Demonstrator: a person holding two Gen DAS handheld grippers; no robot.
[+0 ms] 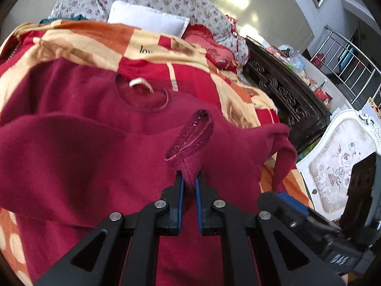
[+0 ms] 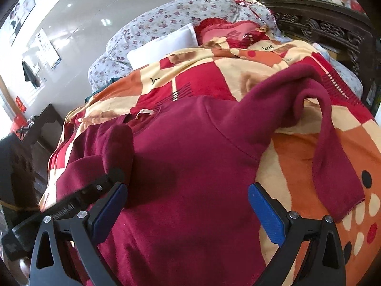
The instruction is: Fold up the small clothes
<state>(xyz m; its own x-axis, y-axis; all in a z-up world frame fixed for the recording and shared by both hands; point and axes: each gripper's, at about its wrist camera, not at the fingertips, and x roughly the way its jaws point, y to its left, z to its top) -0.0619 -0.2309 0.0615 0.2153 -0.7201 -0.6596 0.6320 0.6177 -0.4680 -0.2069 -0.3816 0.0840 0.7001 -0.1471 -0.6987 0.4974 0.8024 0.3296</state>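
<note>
At the bottom centre of its view, the left gripper (image 1: 189,178) clamps one sleeve cuff (image 1: 190,140) of the single maroon sweater (image 2: 185,143). The right gripper (image 2: 188,205) hovers with jaws wide apart over the sweater's body. The sweater lies on one patterned blanket (image 2: 297,152); behind, upper centre, one white pillow (image 2: 164,45).

The bed is viewed from close above by both wrist views, faced toward the pillows (image 1: 147,20) and headboard (image 2: 316,27). The maroon sweater (image 1: 95,143) and patterned blanket (image 2: 297,147) are shared.
</note>
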